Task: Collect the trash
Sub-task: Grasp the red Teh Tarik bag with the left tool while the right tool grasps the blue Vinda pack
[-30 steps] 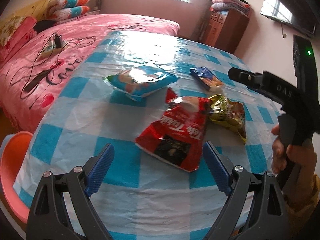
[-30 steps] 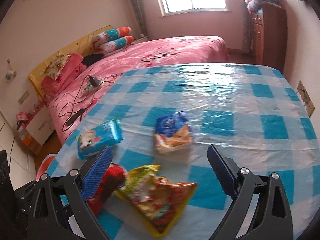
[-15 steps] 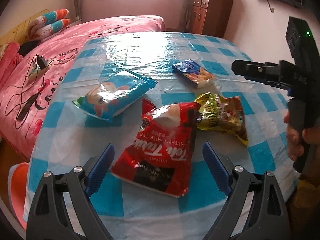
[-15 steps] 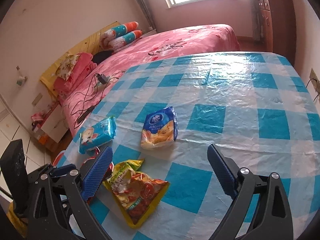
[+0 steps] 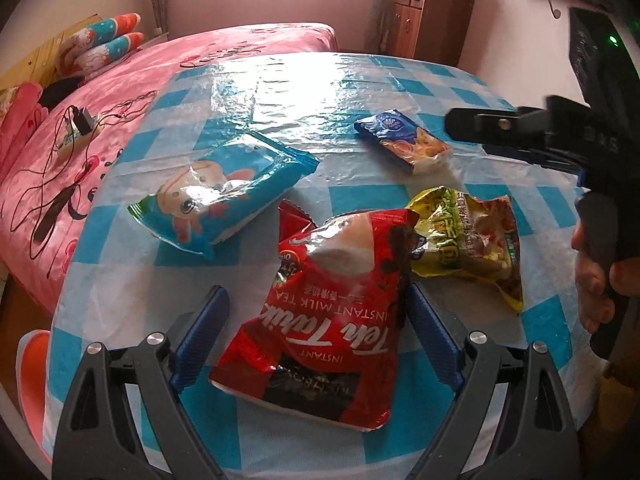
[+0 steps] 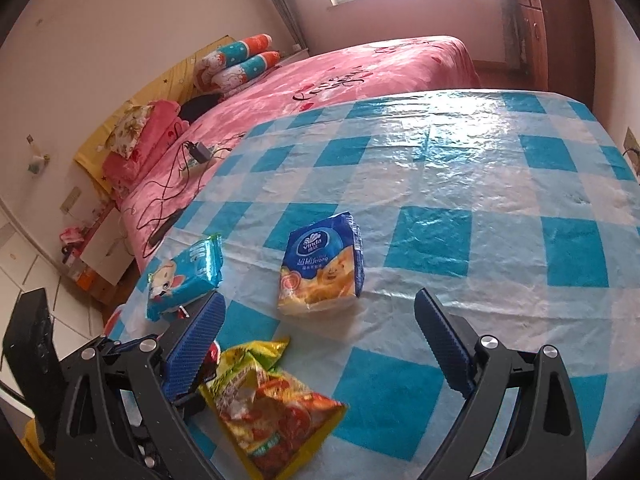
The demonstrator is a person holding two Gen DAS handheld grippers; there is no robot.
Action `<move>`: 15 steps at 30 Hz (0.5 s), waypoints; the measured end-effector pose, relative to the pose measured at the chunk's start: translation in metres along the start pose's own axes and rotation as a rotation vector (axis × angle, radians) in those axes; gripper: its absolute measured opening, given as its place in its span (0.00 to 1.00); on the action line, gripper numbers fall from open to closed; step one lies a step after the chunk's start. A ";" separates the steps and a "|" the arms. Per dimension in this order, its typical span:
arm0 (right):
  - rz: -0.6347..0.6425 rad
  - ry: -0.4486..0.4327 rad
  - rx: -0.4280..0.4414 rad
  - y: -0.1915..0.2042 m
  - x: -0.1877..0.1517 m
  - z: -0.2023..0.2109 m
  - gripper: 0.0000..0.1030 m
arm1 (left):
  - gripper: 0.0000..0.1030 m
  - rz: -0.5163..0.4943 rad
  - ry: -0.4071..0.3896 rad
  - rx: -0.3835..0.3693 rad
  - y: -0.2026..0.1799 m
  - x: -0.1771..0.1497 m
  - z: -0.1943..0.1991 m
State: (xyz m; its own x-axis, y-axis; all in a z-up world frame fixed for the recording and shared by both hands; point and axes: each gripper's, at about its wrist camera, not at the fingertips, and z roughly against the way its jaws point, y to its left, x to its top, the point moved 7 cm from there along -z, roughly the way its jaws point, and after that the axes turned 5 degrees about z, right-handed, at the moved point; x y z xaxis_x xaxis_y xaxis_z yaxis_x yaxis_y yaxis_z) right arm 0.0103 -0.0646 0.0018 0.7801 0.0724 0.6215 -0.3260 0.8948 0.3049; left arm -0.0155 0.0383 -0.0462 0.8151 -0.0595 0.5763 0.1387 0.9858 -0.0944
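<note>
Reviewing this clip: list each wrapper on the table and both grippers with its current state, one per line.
Red milk tea bag: torn open, crumpled, lying between the open jaws, not gripped.
Yellow snack bag: torn open, crumpled, flat on the table.
Blue cartoon pack: lying flat, apparently sealed.
Vinda tissue pack: lying flat, one end open.
Left gripper: open.
Right gripper: open, empty.

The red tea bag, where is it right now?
The red tea bag lies on the table between the open left gripper's fingers, touching the yellow bag.
</note>
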 end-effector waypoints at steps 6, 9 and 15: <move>0.046 0.016 -0.050 0.003 0.005 -0.015 0.92 | 0.83 0.009 -0.017 0.009 0.000 0.003 -0.001; 0.071 0.034 -0.068 0.006 0.005 -0.024 0.87 | 0.74 0.015 -0.035 0.031 0.000 0.004 -0.001; 0.117 0.057 -0.115 0.008 0.006 -0.035 0.81 | 0.63 0.036 -0.061 0.048 0.004 0.005 0.002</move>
State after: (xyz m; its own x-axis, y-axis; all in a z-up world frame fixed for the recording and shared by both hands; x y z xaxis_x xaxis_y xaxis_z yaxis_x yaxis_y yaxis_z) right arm 0.0312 -0.0419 -0.0172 0.7703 0.2009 0.6052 -0.3559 0.9229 0.1466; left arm -0.0120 0.0418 -0.0423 0.7829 -0.0161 0.6220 0.0822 0.9936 -0.0778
